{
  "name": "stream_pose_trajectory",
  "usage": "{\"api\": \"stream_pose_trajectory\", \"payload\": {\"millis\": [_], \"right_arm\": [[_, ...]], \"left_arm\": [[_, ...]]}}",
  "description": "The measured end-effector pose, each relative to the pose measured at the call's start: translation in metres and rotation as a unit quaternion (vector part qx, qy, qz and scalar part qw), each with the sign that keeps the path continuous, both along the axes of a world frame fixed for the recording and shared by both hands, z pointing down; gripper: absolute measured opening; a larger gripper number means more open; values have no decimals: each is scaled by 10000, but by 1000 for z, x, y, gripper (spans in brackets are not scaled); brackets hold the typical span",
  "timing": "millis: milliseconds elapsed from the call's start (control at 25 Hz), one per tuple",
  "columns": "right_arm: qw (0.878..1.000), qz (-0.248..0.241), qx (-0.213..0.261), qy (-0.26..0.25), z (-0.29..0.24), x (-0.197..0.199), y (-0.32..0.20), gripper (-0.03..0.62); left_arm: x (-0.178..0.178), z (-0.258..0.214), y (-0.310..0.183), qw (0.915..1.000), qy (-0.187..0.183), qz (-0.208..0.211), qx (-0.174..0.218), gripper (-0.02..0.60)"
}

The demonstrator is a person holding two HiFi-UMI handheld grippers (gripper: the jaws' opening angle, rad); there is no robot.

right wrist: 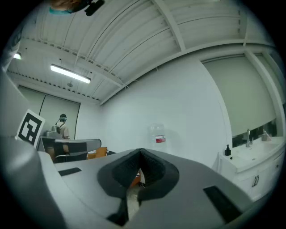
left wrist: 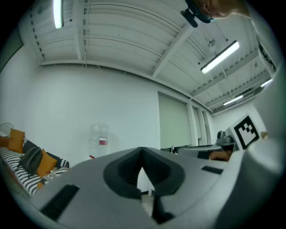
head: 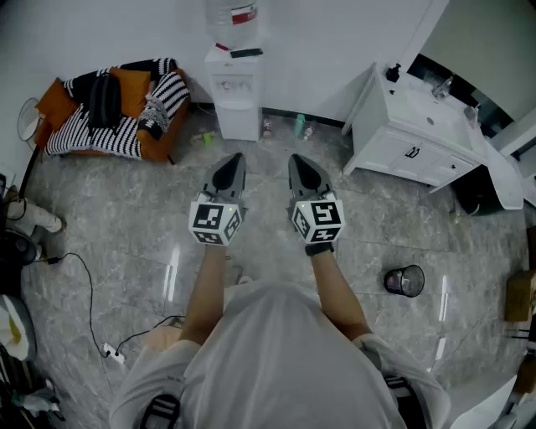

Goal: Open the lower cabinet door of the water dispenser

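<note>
Dispenser of white plastic [head: 235, 94], topped by a clear water bottle [head: 232, 15], stands against the far wall [head: 126, 33]. Its lower cabinet door [head: 239, 123] faces the person, well apart from both tools. Left tool [head: 233, 161] and right tool [head: 298, 161] hover level, side by side over the grey marble floor [head: 126, 226], each with jaws together and holding nothing.
</note>
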State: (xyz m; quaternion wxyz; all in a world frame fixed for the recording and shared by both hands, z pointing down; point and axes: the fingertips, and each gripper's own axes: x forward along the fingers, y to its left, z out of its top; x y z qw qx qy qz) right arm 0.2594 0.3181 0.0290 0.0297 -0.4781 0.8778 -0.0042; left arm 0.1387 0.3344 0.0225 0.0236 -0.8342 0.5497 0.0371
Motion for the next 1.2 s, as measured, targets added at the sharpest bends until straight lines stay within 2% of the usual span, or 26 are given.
{"api": "stream_pose_trajectory", "payload": {"millis": [360, 520, 720, 880, 1040, 1200], "right_arm": [[9995, 89, -260, -172, 24, -68, -18, 8], [9990, -21, -442, 16, 43, -101, -26, 8], [9957, 209, -898, -132, 62, -106, -57, 8], [9930, 267, -1140, -145, 84, -110, -99, 8], [9909, 128, -1338, -113, 104, -131, -162, 8], [9919, -225, -1201, 348, 112, -162, -240, 8]], "left_arm": [[-49, 18, -11, 9995, 28, 253, -198, 6], [-74, 38, -18, 9988, 183, 228, -382, 6], [-98, 61, -39, 9977, 322, 69, -600, 6], [-111, 75, -75, 9973, 342, -42, -648, 6], [-130, 90, -134, 9966, 352, -115, -738, 6], [-152, 96, -213, 9949, 429, -243, -879, 6]]}}
